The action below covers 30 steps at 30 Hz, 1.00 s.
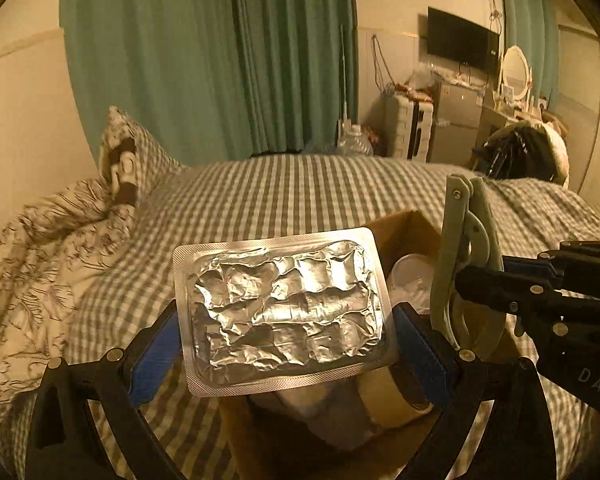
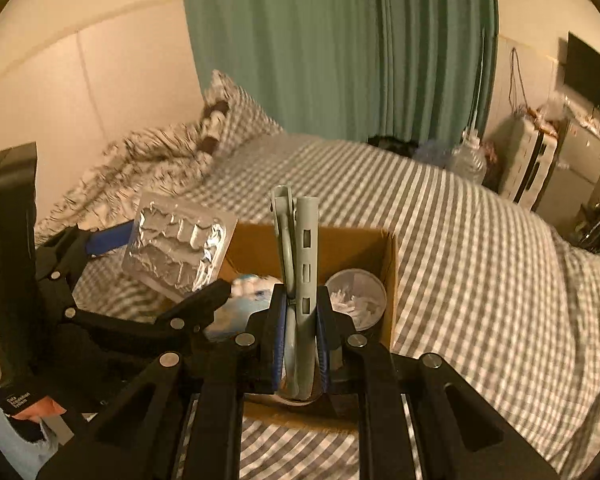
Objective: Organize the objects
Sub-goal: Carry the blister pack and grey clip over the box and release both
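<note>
With the left gripper (image 1: 286,344) clamped on the crinkled silver foil blister pack (image 1: 282,312) at frame centre and the right gripper (image 2: 302,334) clenched on the grey plastic folding tool (image 2: 298,264), lower each squarely over the open brown cardboard box (image 2: 392,280) before releasing.

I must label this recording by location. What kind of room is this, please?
Most likely a bedroom in a home. The cardboard box being filled sits on a bed with a checked cover and a pillow; green curtains hang behind, and a wall television and dressing-table mirror stand beyond.
</note>
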Motion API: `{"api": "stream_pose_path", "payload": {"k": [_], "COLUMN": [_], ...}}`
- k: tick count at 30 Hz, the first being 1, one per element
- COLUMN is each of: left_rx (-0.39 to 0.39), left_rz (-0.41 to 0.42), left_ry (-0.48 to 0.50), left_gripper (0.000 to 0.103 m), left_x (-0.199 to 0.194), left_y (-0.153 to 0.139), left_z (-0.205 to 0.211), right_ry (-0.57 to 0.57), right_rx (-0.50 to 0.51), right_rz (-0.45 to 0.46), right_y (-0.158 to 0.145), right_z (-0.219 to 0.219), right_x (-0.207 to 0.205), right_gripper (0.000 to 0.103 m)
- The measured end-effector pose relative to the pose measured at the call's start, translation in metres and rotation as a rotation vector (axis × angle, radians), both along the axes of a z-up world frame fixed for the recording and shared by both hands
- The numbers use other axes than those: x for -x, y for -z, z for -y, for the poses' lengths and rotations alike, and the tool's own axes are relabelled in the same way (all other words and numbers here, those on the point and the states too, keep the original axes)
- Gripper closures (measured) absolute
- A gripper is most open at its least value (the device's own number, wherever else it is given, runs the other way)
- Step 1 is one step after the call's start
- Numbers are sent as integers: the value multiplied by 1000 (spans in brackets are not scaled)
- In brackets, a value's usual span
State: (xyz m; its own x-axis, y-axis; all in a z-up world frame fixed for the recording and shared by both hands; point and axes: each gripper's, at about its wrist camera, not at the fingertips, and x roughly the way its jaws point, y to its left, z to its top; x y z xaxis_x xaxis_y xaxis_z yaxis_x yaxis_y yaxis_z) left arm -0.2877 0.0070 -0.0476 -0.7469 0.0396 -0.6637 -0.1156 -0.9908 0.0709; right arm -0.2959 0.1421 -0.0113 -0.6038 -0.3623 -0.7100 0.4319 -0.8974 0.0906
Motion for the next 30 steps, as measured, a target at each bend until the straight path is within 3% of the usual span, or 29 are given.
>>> {"api": "stream_pose_path", "payload": {"k": [9, 13, 21, 30], "left_rx": [-16, -28, -35, -65], "left_rz": [59, 70, -44, -223], "left_ry": [0, 5, 1, -17], "left_gripper": [0, 0, 0, 0], "left_x": [21, 15, -29, -105], "left_y": [36, 33, -34, -132], "left_z": [1, 2, -3, 2], "right_ry": [30, 37, 85, 131], "right_rx": [40, 59, 44, 56], "right_rz": [23, -2, -114, -288], "right_y": [36, 25, -40, -128], "right_z": [-8, -15, -38, -56], "right_x": [34, 25, -26, -110], "right_gripper": [88, 72, 67, 39]}}
